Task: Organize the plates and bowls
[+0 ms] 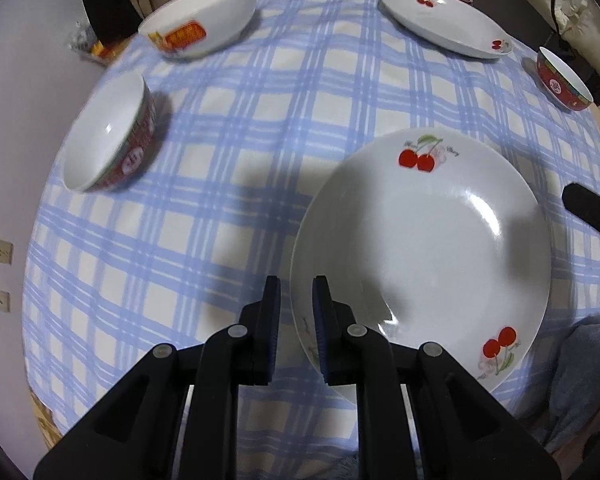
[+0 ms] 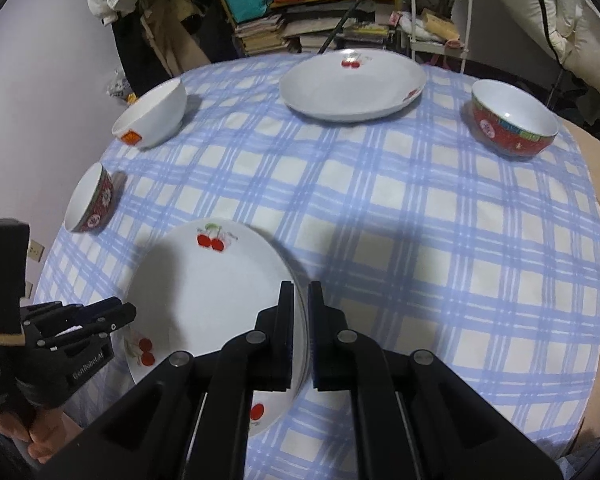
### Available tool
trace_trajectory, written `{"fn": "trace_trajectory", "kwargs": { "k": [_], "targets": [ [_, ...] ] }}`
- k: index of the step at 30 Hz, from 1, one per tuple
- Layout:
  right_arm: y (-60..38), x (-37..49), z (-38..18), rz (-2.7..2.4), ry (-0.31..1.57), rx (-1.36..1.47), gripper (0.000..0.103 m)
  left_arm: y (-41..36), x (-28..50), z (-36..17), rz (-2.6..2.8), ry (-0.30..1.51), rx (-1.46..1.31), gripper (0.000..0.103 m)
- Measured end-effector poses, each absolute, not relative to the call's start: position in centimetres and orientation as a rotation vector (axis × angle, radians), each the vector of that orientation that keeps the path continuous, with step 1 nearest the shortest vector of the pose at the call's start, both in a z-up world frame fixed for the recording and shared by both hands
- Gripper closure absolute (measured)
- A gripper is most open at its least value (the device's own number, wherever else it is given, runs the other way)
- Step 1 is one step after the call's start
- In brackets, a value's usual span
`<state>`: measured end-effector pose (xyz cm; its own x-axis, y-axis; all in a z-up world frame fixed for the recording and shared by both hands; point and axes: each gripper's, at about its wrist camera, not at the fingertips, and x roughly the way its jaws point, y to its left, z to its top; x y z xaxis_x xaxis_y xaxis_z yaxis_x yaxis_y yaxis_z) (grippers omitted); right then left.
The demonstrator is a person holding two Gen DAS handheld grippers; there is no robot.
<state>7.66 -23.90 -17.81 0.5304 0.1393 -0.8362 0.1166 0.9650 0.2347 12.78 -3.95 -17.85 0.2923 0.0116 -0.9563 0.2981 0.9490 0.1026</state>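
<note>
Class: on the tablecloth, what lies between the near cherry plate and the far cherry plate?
Nothing: only bare checked tablecloth lies between the near plate and the far plate, clearest in the right wrist view.

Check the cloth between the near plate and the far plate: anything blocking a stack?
Nothing visible. Bare checked cloth lies between the near plate and the far plate; the bowls sit off at the sides.

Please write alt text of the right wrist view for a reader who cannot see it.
The right tongs pinch the rim of the near cherry plate on a blue checked tablecloth, while the left tongs grip its opposite edge. Farther off stand another cherry plate, two red bowls and a white bowl.
</note>
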Motion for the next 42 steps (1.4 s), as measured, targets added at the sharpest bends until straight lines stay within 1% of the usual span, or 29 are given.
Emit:
{"fn": "trace_trajectory", "kwargs": {
  "k": [9, 12, 14, 16, 18, 20, 21, 22, 23, 24, 25, 26, 27, 28, 32, 38, 42],
  "targets": [
    [-25.6, 8.8, -15.1, -0.022, 0.958, 0.278, 0.094, -6.1, 13.7, -15.1, -0.201, 1.179, 0.266, 0.084],
    [-26.2, 9.9, -14.2, -0.038, 0.950, 0.248, 0.090, -6.6, 15.2, -14.4, -0.203, 1.165, 0.259, 0.083],
    [-26.9, 10.8, -13.5, -0.044, 0.939, 0.230, 0.079, -7.3, 16.1, -13.7, -0.193, 1.142, 0.265, 0.081],
    [-27.3, 11.6, -12.9, -0.045, 0.927, 0.204, 0.072, -8.0, 17.2, -13.0, -0.181, 1.127, 0.252, 0.072],
    [-27.9, 12.8, -12.1, -0.055, 0.906, 0.168, 0.067, -8.5, 18.2, -12.5, -0.180, 1.115, 0.246, 0.068],
    [-28.6, 13.9, -11.4, -0.058, 0.893, 0.166, 0.053, -9.4, 19.3, -11.7, -0.183, 1.080, 0.257, 0.063],
    [-29.1, 14.5, -11.0, -0.058, 0.877, 0.170, 0.049, -9.7, 19.8, -11.5, -0.184, 1.067, 0.264, 0.056],
    [-29.6, 15.0, -10.7, -0.065, 0.865, 0.173, 0.040, -10.1, 20.3, -11.2, -0.183, 1.057, 0.269, 0.050],
    [-30.1, 15.7, -10.4, -0.074, 0.849, 0.173, 0.030, -10.5, 20.9, -11.0, -0.181, 1.049, 0.272, 0.046],
    [-30.6, 16.3, -10.1, -0.079, 0.828, 0.173, 0.026, -10.9, 21.4, -10.8, -0.182, 1.041, 0.273, 0.035],
    [-31.0, 16.9, -9.9, -0.085, 0.811, 0.173, 0.017, -11.3, 22.0, -10.6, -0.184, 1.034, 0.273, 0.024],
    [-31.5, 17.5, -9.8, -0.086, 0.792, 0.170, 0.009, -11.7, 22.6, -10.5, -0.188, 1.021, 0.272, 0.020],
    [-31.8, 18.2, -9.7, -0.089, 0.780, 0.161, 0.007, -12.1, 23.1, -10.5, -0.191, 1.006, 0.273, 0.017],
    [-32.3, 19.1, -9.7, -0.099, 0.776, 0.147, 0.004, -12.6, 23.6, -10.5, -0.190, 0.991, 0.280, 0.016],
    [-33.5, 22.1, -10.2, -0.110, 0.797, 0.091, 0.003, -15.0, 26.5, -11.7, -0.188, 0.978, 0.357, 0.014],
    [-35.5, 26.2, -12.2, -0.094, 0.871, 0.077, 0.004, -17.9, 30.3, -14.1, -0.202, 0.980, 0.383, 0.015],
    [-36.7, 28.6, -13.8, -0.094, 0.930, 0.092, 0.004, -18.8, 32.9, -15.4, -0.199, 1.012, 0.357, 0.015]
  ]
}}
